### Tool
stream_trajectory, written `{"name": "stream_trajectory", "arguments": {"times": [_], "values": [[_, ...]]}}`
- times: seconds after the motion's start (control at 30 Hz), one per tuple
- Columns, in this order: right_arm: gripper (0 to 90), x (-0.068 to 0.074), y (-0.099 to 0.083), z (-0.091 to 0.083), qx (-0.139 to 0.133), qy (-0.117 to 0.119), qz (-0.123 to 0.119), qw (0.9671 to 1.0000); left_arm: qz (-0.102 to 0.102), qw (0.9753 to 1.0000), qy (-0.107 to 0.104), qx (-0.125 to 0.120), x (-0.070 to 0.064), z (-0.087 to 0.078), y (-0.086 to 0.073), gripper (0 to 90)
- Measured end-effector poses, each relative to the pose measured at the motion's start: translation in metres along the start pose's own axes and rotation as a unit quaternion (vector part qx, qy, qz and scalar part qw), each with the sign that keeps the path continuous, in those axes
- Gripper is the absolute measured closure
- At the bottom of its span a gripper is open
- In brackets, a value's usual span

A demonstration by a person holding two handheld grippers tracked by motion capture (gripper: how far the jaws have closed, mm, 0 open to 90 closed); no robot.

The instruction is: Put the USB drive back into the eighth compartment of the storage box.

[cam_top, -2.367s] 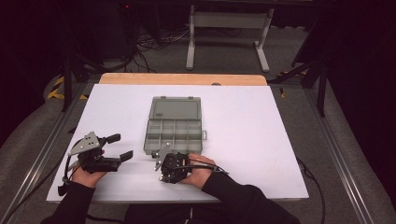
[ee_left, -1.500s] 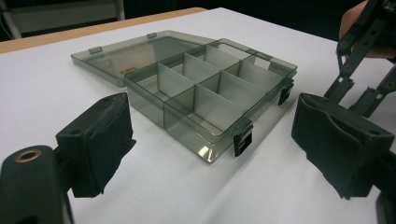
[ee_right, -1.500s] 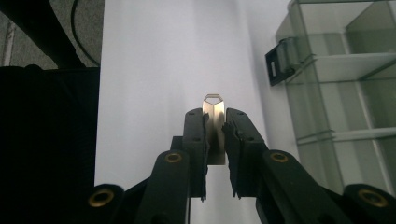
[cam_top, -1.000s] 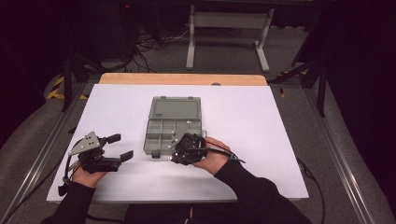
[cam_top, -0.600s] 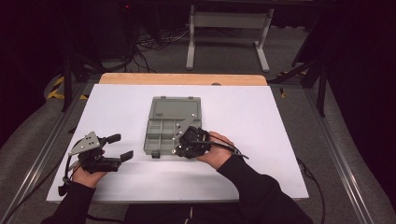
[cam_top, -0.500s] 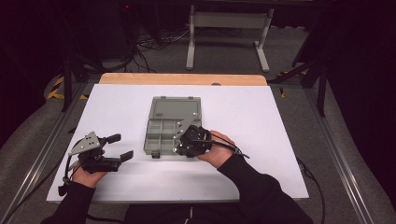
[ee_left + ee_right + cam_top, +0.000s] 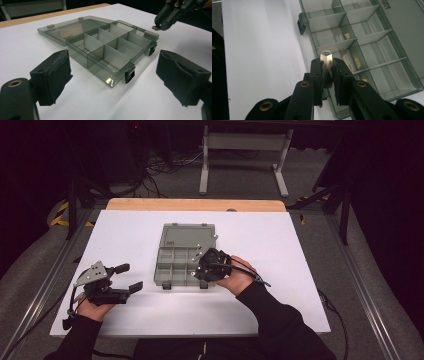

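A smoky grey compartment box (image 7: 172,269) lies open mid-table, its lid (image 7: 189,236) folded flat behind it. My right gripper (image 7: 201,266) hovers over the box's front right compartments, shut on a small flat silver metal piece (image 7: 326,56). In the right gripper view the piece sticks up between the pads (image 7: 316,71) above the divided tray (image 7: 362,37). My left gripper (image 7: 129,277) rests on the table left of the box, open, with nothing between its pads (image 7: 58,72). The left gripper view looks at the box (image 7: 112,47) with the right gripper (image 7: 160,25) beyond.
The white table top (image 7: 125,227) has bare room on both sides of the box. A wooden strip (image 7: 195,204) runs along the far edge. Metal rails (image 7: 45,285) flank the table, and a stand with cables (image 7: 245,150) is behind.
My right gripper has moved from the table's front edge forward and right, up over the box's front right corner, carrying the metal piece. The left gripper stayed still.
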State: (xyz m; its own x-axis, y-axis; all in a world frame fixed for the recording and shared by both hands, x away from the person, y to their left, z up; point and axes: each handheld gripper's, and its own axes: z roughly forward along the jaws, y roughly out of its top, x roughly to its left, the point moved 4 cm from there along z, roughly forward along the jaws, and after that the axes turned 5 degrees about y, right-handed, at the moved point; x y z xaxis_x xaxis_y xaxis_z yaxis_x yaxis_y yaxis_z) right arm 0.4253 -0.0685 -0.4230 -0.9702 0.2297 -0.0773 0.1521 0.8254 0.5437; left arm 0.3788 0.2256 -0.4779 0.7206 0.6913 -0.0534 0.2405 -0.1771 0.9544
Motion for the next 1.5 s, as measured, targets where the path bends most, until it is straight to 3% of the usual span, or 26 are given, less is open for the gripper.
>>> {"name": "stream_trajectory", "arguments": {"times": [0.53,1.07,1.5], "values": [[79.1,-0.020,-0.014,0.004,0.017,-0.024,0.037,0.9989,0.002,1.0000,0.000,0.000,0.000,0.000,0.000,13.2],[79.1,-0.034,-0.025,0.011,0.038,-0.040,0.074,0.9957,0.000,1.0000,0.001,0.001,0.000,0.000,0.000,13.2],[79.1,-0.039,-0.029,0.019,0.053,-0.040,0.083,0.9943,0.000,1.0000,0.001,0.001,0.000,0.000,0.000,13.2]]}}
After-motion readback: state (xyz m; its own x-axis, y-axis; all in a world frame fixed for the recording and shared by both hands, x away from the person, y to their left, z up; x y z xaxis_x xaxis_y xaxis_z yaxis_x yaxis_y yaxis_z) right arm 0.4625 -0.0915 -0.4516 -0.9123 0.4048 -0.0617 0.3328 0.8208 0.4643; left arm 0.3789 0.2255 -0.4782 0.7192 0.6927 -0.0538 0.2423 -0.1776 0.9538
